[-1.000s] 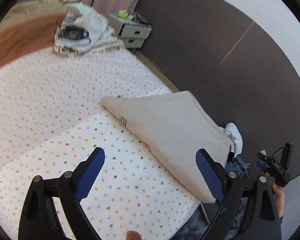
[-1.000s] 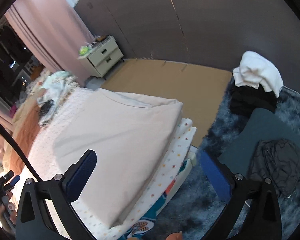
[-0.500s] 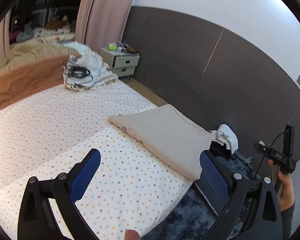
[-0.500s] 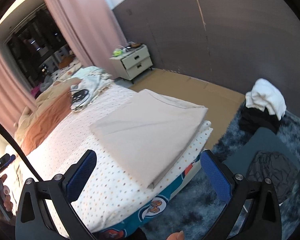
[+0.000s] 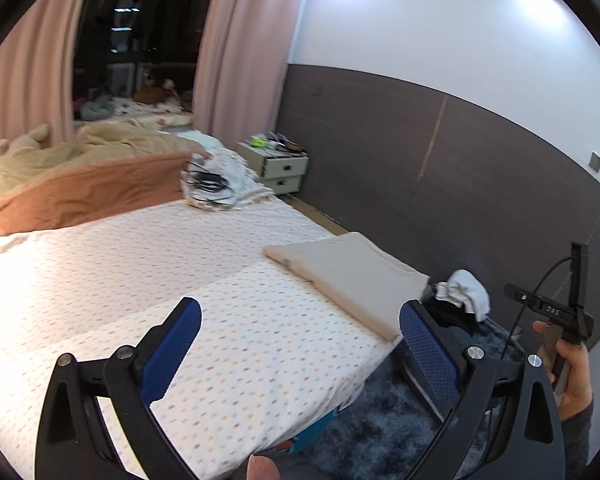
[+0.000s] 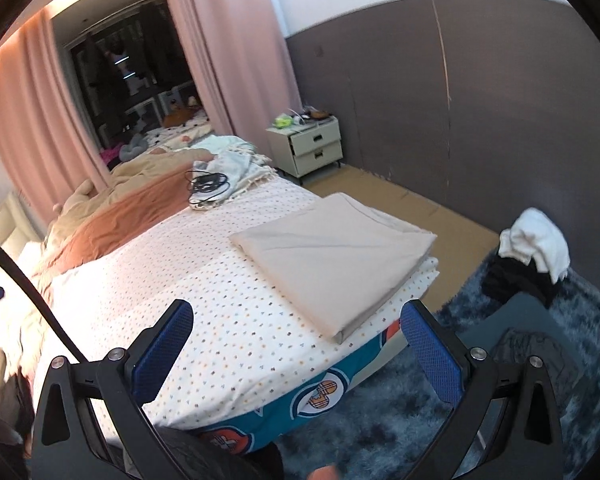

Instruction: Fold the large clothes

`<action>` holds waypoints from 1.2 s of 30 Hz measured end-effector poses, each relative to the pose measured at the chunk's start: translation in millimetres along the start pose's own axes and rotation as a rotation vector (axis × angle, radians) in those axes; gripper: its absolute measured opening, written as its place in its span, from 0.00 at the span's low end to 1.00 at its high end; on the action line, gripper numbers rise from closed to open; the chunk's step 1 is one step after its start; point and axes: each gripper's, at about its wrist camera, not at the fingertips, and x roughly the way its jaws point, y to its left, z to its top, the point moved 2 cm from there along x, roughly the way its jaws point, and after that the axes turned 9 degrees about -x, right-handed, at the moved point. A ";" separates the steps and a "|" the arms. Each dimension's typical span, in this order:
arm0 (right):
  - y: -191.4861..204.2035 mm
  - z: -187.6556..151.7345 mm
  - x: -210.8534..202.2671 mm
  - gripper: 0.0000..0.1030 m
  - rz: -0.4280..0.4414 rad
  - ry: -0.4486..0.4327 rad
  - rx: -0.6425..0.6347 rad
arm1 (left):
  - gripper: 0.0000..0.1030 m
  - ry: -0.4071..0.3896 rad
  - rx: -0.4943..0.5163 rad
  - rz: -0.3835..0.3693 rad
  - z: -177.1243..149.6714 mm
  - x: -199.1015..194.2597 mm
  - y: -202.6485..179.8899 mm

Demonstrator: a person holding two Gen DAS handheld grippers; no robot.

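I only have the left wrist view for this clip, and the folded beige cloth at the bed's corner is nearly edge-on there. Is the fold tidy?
Observer: Yes. In the right wrist view the folded beige cloth lies flat as a neat rectangle on the dotted white bed sheet, its layers stacked evenly.
Reviewer: Is the right gripper gripping anything?
Observer: No. The right gripper is empty, its blue-padded fingers spread wide, short of the cloth.
Reviewer: Any other clothes waiting?
Observer: A crumpled dark grey garment lies on a slate-grey pad beside the bed.
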 end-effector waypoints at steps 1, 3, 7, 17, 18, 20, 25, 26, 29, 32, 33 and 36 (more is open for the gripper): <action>6.0 -4.2 -6.2 1.00 0.003 -0.009 -0.016 | 0.98 -0.013 -0.002 0.001 -3.7 -9.9 3.7; 16.3 -13.4 -17.4 1.00 0.017 -0.027 -0.035 | 0.98 -0.036 -0.004 0.014 -11.9 -26.9 10.3; 30.8 -32.0 -38.3 1.00 0.040 -0.062 -0.064 | 0.98 -0.076 -0.018 0.046 -32.5 -64.0 25.2; 41.9 -82.0 -68.9 1.00 0.099 -0.134 -0.096 | 0.98 -0.174 -0.066 0.111 -96.4 -123.5 53.7; 43.3 -88.0 -71.7 1.00 0.105 -0.143 -0.102 | 0.98 -0.183 -0.071 0.116 -101.3 -128.6 55.0; 44.0 -97.7 -74.6 1.00 0.105 -0.155 -0.107 | 0.98 -0.203 -0.073 0.130 -111.5 -139.1 57.3; 48.9 -123.9 -82.8 1.00 0.124 -0.164 -0.108 | 0.98 -0.234 -0.044 0.198 -129.9 -167.8 54.1; 49.9 -127.7 -85.0 1.00 0.126 -0.166 -0.110 | 0.98 -0.242 -0.037 0.205 -133.6 -171.5 52.7; 53.5 -140.7 -91.8 1.00 0.143 -0.177 -0.114 | 0.98 -0.272 -0.021 0.229 -148.1 -189.5 46.1; 57.1 -157.0 -97.9 1.00 0.160 -0.179 -0.107 | 0.98 -0.285 -0.030 0.231 -164.0 -201.2 42.4; 57.9 -162.7 -100.3 1.00 0.166 -0.181 -0.104 | 0.98 -0.291 -0.030 0.233 -167.4 -203.1 40.8; 58.7 -174.6 -105.8 1.00 0.171 -0.190 -0.101 | 0.98 -0.309 -0.039 0.241 -182.3 -210.2 36.3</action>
